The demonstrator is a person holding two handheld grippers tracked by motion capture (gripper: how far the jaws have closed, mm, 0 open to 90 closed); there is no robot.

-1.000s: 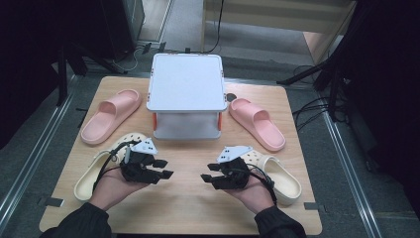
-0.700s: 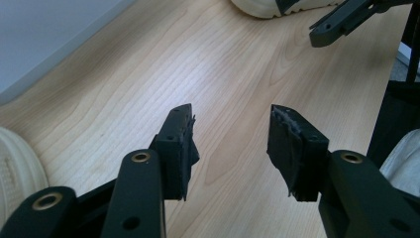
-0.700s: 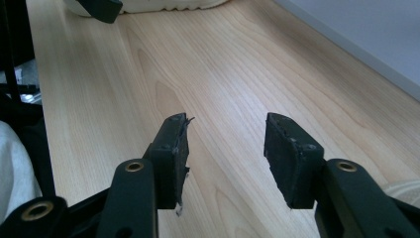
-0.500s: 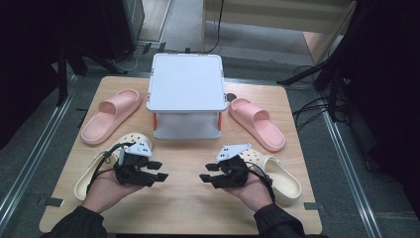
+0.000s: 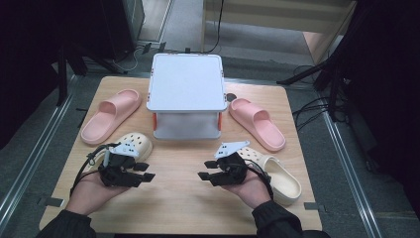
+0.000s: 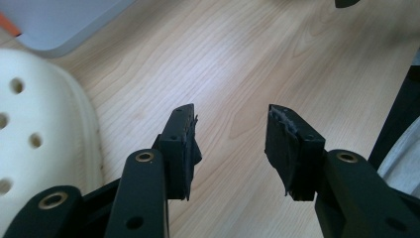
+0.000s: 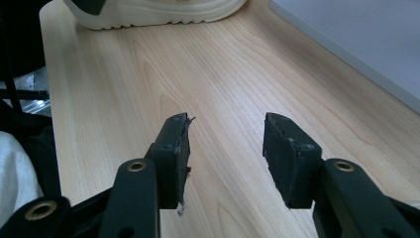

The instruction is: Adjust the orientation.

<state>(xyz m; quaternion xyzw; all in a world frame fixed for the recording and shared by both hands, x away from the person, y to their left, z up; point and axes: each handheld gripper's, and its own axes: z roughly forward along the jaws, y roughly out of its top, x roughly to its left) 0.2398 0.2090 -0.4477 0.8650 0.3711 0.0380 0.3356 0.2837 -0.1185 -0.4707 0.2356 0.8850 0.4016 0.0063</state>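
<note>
My left gripper is held low over the wooden table and points right. It is open; its jaws have just been closing a little, with nothing between them. A cream clog lies just behind it. My right gripper faces it from the right and is also open; its jaws have just been opening, with bare wood between them. A second cream clog lies under and beside the right hand. The right gripper view has the left clog at its far end.
A white two-level rack stands at the middle back. One pink slide lies left of it, another pink slide right of it. Bare wood separates the two grippers.
My left gripper has slid a little to the left and toward the near edge, widening the gap to the right gripper. The right hand has kept still.
</note>
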